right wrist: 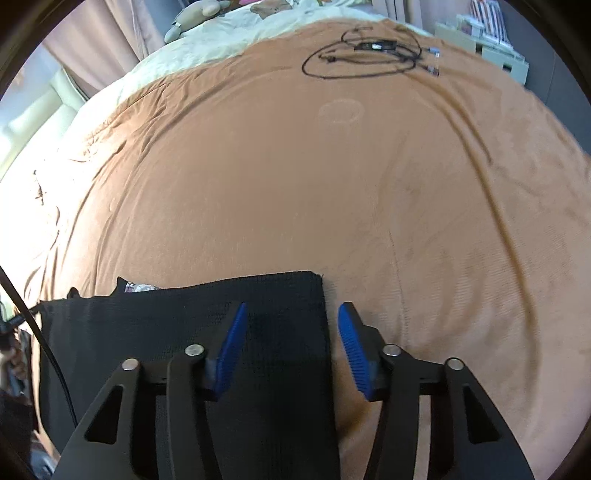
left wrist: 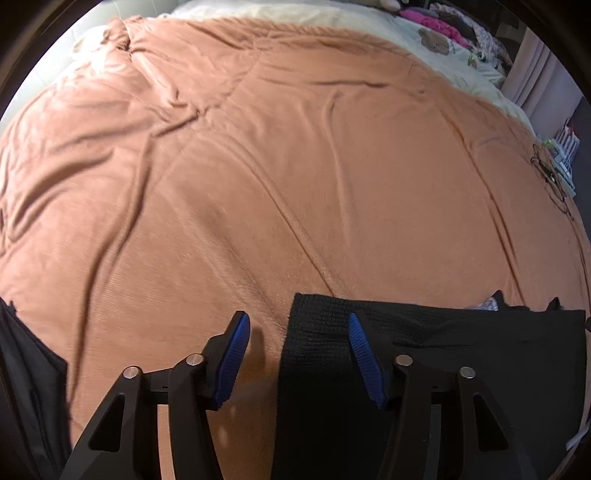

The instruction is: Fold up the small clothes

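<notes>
A black knitted garment [left wrist: 443, 354] lies flat on the orange bedspread [left wrist: 258, 184]. In the left wrist view my left gripper [left wrist: 299, 325] is open and straddles the garment's left edge, with one blue pad [left wrist: 232, 354] over the bedspread and the other over the cloth. In the right wrist view the garment [right wrist: 184, 325] fills the lower left. My right gripper [right wrist: 291, 314] is open and straddles its right edge, one pad [right wrist: 352, 347] over the bedspread [right wrist: 332, 184]. Neither gripper holds anything.
A coiled black cable [right wrist: 362, 55] with plugs lies at the bed's far end. Cream bedding with bear prints [left wrist: 436, 40] and a plush toy [right wrist: 195, 14] lie beyond. Pink clothes [left wrist: 436, 22] are piled far right. Another dark cloth [left wrist: 26, 369] hangs at the left edge.
</notes>
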Tool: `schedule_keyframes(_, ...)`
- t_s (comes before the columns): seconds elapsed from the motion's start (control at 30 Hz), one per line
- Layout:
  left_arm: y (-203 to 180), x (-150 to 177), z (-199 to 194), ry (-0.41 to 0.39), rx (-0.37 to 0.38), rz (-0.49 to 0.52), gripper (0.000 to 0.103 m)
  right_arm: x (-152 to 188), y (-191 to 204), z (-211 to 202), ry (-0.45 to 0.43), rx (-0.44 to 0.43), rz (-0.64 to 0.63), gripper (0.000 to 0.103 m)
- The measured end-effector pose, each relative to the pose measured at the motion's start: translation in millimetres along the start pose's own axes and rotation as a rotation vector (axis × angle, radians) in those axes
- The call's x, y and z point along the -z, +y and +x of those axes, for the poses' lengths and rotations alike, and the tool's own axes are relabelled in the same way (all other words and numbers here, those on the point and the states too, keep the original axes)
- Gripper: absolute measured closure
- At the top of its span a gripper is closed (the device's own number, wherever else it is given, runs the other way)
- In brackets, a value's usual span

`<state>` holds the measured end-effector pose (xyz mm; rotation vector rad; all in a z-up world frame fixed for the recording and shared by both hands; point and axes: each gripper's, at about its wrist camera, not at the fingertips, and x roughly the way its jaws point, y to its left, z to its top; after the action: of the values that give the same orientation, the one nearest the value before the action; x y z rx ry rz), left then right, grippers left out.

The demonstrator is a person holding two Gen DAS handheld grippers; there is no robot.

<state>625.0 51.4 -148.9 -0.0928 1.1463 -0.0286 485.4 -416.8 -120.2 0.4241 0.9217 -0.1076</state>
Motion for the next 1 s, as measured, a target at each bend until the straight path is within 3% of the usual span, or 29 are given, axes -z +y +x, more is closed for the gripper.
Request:
schedule_keyframes(0.07,1.1,1.6,7.7,0.021,0.019,-0.020,0.081,-3.4,-7.4,9.3,0.012,-0.017,0.023,0.069)
schedule_keyframes(0.13,3.0,3.0,9.4,0.007,0.022,-0.036,0.086,-7.4,-11.8,13.8,0.003,-0.029,0.049,0.076)
schedule_keyframes(0.2,3.0,4.1,6.3,-0.006,0.021,-0.028,0.091,-11.9,-18.3,14.2,-0.010,-0.061,0.077,0.095)
schedule_keyframes(0.3,9.1,6.2,-5.6,-0.041,0.036,-0.040,0.093,-13.2,-17.4,5.7,-0.047,-0.056,0.060,0.100)
schedule_keyframes(0.67,15.6,2.3,-46.2,-0.136,0.011,-0.042,0.094,-1.8,2.2,-43.0,-0.172,-0.029,0.039,0.100)
schedule_keyframes(0.9,12.8,-7.2,-27.2,-0.136,-0.008,-0.047,0.094,-4.9,2.4,-22.1,-0.168,0.040,0.034,0.100)
schedule_keyframes(1.0,9.7,-10.0,-4.9,-0.073,-0.033,-0.051,0.089,-9.6,4.7,-4.7,-0.142,0.047,0.047,0.100)
